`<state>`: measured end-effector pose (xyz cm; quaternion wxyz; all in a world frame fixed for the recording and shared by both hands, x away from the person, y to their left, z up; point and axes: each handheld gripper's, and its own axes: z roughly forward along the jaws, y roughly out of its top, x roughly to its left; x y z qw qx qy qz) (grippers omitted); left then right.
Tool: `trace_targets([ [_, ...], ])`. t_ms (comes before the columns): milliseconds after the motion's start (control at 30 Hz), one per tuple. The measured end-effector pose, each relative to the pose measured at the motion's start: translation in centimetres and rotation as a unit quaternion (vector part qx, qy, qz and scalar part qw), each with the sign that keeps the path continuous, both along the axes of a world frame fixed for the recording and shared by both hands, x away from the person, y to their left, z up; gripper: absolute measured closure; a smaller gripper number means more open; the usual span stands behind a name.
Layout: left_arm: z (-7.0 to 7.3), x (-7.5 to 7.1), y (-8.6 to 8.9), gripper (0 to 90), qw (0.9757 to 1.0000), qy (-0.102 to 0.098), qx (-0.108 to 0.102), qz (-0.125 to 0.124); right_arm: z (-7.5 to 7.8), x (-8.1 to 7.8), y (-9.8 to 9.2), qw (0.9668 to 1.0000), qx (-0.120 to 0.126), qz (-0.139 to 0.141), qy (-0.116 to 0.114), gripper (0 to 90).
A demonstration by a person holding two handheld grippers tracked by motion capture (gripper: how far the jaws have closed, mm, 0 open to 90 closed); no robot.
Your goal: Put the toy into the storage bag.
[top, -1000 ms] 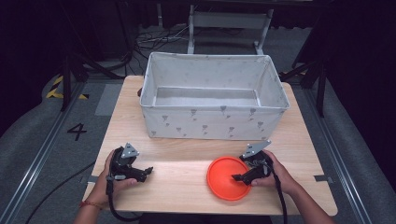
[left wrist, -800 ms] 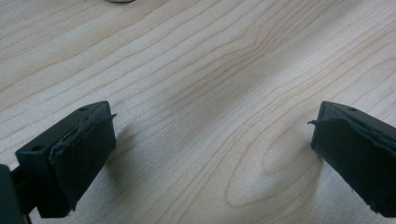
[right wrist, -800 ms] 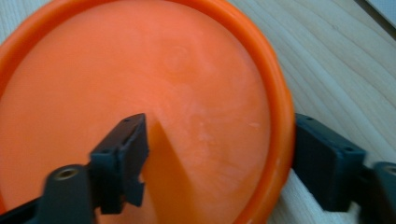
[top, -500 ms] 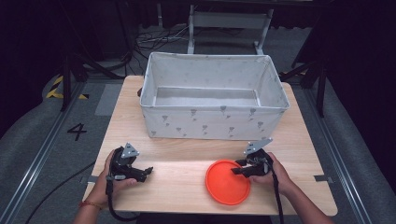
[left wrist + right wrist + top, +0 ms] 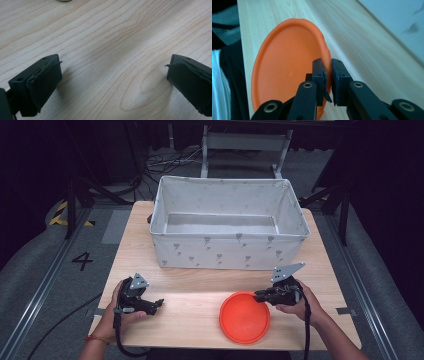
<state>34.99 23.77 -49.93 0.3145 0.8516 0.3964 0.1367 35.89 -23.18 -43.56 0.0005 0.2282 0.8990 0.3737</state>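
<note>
High view: orange plate (image 5: 245, 317) lies on the wooden worktop (image 5: 200, 285) at its near edge, in front of the grey fabric bin (image 5: 227, 229); right gripper (image 5: 261, 295) has the plate's right rim, its jaws having just been closing w/ that rim between them; left gripper (image 5: 156, 303) sits near the front-left corner, well apart from the plate. Left gripper view: jaws spread wide over bare wood, nothing between them. Right gripper view: jaws pinch the plate's rim (image 5: 328, 62), one inside, one outside; plate's tilted in frame against the worktop.
</note>
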Motion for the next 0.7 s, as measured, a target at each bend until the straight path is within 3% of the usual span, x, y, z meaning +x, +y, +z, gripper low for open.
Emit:
trace_targets([
  [67, 0.0, 0.0, 0.0, 0.2, 1.0000, 0.000, 0.000, 0.000, 1.3, -0.6, 0.5, 0.9994, -0.021, 0.013, -0.022, 82.4],
  [200, 0.0, 0.0, 0.0, 0.2, 1.0000, 0.000, 0.000, 0.000, 3.6, -1.4, 1.3, 0.9945, -0.069, 0.034, -0.070, 82.4],
  [233, 0.0, 0.0, 0.0, 0.2, 1.0000, 0.000, 0.000, 0.000, 3.6, -1.4, 1.3, 0.9945, -0.069, 0.034, -0.070, 82.4],
  [367, 0.0, 0.0, 0.0, 0.2, 1.0000, 0.000, 0.000, 0.000, 6.0, -1.9, 1.9, 0.9871, -0.109, 0.045, -0.108, 82.5],
  [467, 0.0, 0.0, 0.0, 0.2, 1.0000, 0.002, -0.001, 0.000, 7.2, -2.0, 2.0, 0.9833, -0.124, 0.049, -0.124, 82.6],
  [700, 0.0, 0.0, 0.0, 0.2, 1.0000, 0.000, 0.000, 0.000, 9.3, -2.2, 1.2, 0.9799, -0.134, 0.039, -0.142, 82.6],
])
